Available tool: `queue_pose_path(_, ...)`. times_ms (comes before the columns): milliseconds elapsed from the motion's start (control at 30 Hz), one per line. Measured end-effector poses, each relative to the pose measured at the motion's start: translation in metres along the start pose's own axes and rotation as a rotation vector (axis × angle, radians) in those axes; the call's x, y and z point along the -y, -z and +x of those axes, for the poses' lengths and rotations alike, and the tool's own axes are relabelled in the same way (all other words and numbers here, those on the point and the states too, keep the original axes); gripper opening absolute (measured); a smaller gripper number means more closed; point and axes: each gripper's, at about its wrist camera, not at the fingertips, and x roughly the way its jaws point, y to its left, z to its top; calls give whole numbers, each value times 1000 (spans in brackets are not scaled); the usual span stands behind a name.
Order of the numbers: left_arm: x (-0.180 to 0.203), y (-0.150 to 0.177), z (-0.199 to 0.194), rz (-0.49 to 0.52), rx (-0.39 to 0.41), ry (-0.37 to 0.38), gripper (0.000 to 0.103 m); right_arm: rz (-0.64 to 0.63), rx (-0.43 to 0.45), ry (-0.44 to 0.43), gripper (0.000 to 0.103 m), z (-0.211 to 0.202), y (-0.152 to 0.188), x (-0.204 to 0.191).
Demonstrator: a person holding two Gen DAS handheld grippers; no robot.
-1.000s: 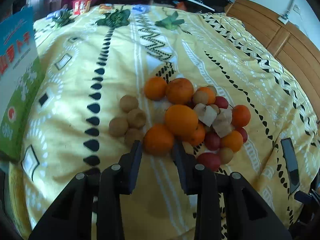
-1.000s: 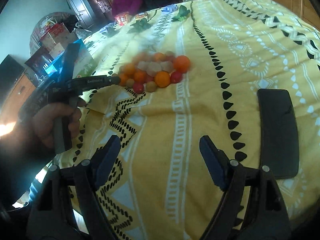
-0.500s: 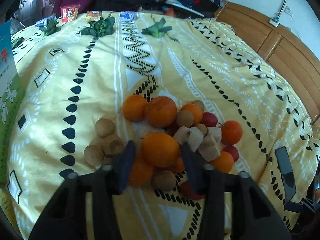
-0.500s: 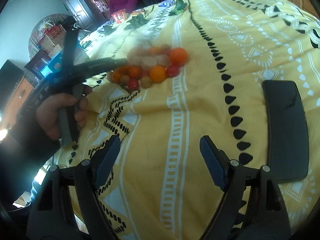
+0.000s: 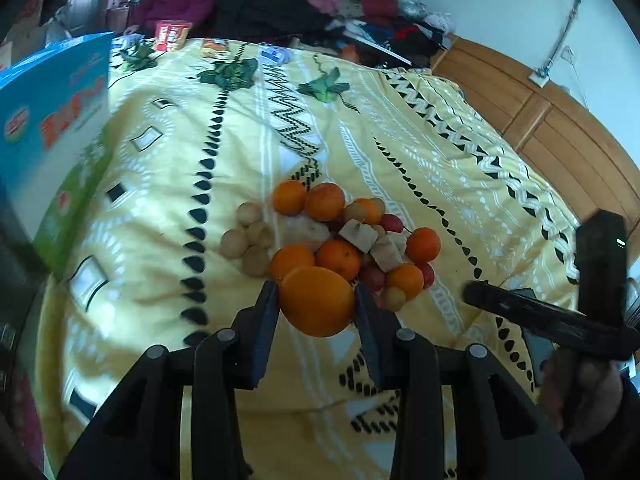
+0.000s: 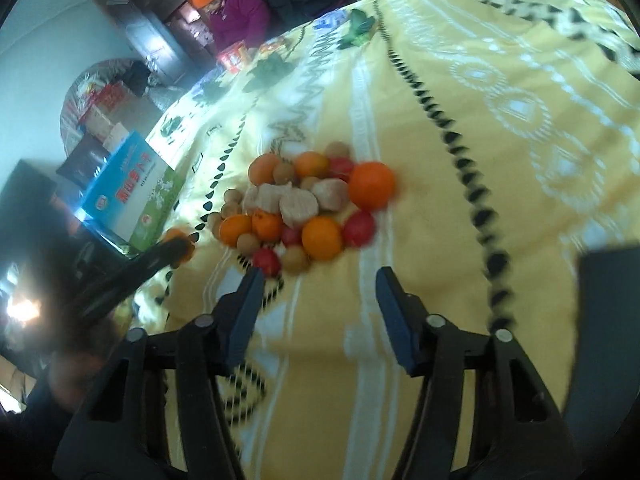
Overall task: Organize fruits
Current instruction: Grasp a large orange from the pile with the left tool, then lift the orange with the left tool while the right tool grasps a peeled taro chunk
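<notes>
Left wrist view, left to right: a blue-and-green carton (image 5: 56,136) with red lettering too blurred to read stands at the left edge of the yellow patterned bedspread (image 5: 400,152); the left hand-held gripper (image 5: 316,300) is clamped on a large orange (image 5: 317,301), its two fingers pressing the fruit's left and right flanks, the fruit appearing raised clear of the fabric. Just beyond it lies the fruit pile (image 5: 340,236) — oranges, small tan round fruits on the left flank, red fruits and pale cut chunks towards the right. At far right the other tool's dark body crosses the view, gripped by the person's right hand (image 5: 576,384). Along the bed's far edge lie green leafy pieces (image 5: 230,74) and a red snack packet (image 5: 171,36) whose print cannot be read. Right wrist view, left to right: the left tool shows as a dark blurred arm with the orange at its tip, beside the carton, which carries red characters on a blue panel — too blurred to read. The right hand-held gripper (image 6: 320,280) is spread wide and holds nothing, its left fingertip just beside a red fruit (image 6: 266,261) at the pile's near edge; whether they touch cannot be told. A dark flat object (image 6: 608,344) lies on the bedspread at far right.
</notes>
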Motion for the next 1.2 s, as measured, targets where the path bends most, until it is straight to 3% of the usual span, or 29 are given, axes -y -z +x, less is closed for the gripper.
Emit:
queue_pose_path(233,-7,5,-15,-22,8,18,39,-85,-57,25,52,53,-29,-17)
queue_pose_path(567,-3,3,-7,-32,1,37,39,-185,-104,119,53,79,-40,-27)
queue_pose_path(667,-1,2,-9,-36,6,40,39,-223,-103,137,50,78,-38,-30)
queue_pose_path(800,1,2,-11,-36,11,39,39,-244,-89,145,35,76,-36,-29)
queue_pose_path(1033,-2,0,-28,-37,32,15,39,-248,-15,109,35,50,-32,-38)
queue_pose_path(1200,-15,-9,-69,-58,100,-28,39,-255,62,84,35,10,-36,-60)
